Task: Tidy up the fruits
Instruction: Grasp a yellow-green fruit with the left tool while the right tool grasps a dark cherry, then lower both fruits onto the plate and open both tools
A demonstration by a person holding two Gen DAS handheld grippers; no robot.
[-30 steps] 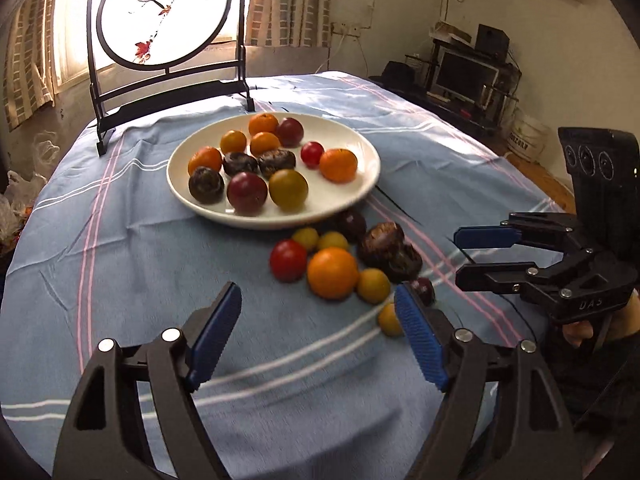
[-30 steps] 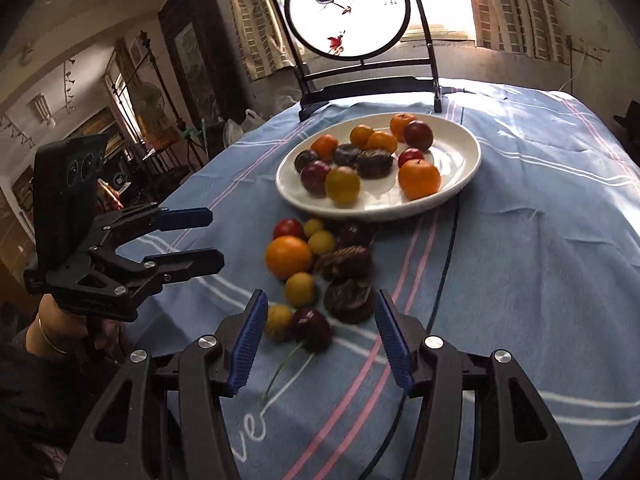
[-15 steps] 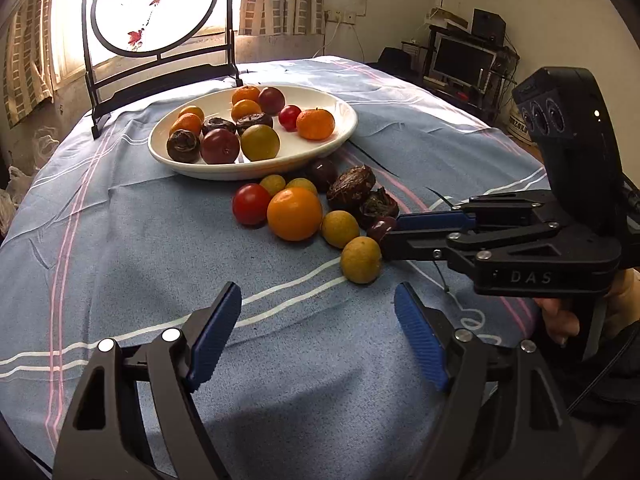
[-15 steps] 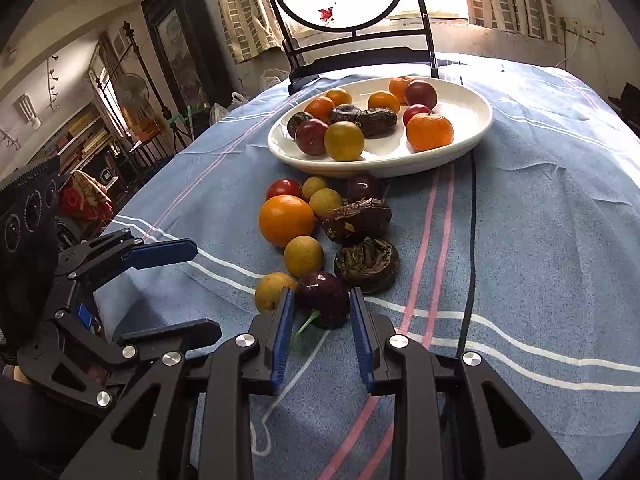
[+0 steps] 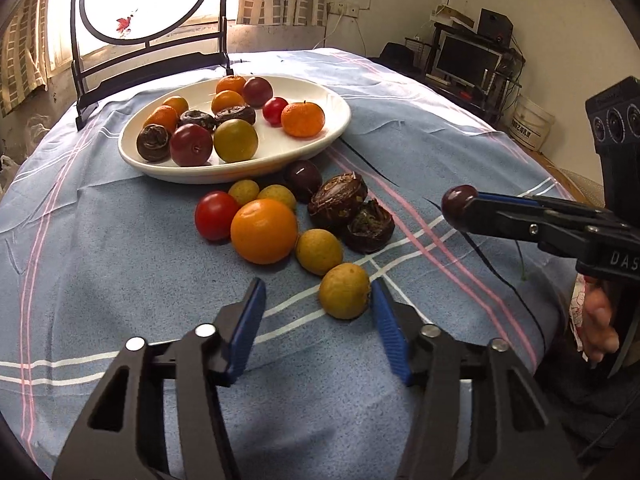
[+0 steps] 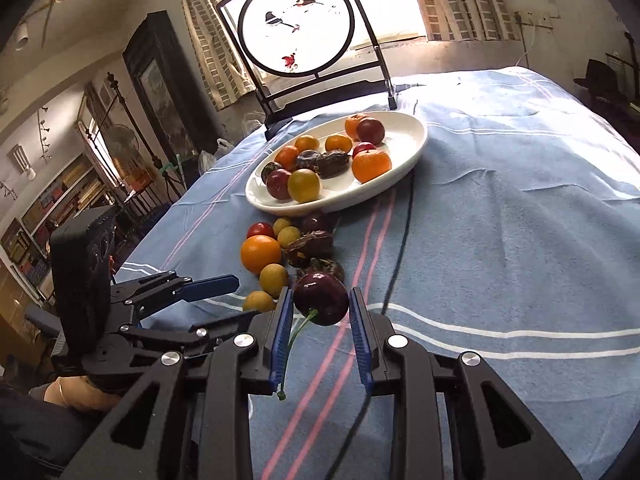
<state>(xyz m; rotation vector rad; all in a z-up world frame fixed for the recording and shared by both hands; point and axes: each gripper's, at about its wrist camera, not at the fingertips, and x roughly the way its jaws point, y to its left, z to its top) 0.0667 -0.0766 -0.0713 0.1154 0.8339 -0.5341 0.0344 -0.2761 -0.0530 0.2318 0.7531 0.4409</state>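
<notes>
A white plate (image 5: 336,130) (image 6: 412,144) holds several fruits at the far side of the blue cloth. More fruits lie loose in front of it, among them an orange (image 5: 264,230) (image 6: 260,253) and a yellow fruit (image 5: 344,290) nearest my left gripper. My right gripper (image 6: 320,310) is shut on a dark cherry (image 6: 320,298) with a green stem and holds it above the cloth; the cherry also shows in the left wrist view (image 5: 458,200). My left gripper (image 5: 318,320) is open and low, with the yellow fruit touching its right finger.
A black stand with a round painted screen (image 5: 148,0) (image 6: 296,24) stands behind the plate. A black cable (image 6: 404,240) runs across the cloth. The table edge drops off at the right, with a TV shelf (image 5: 468,60) beyond.
My right gripper closed on the dark cherry and lifted it off the cloth. My left gripper moved forward to the nearest yellow fruit and narrowed its opening.
</notes>
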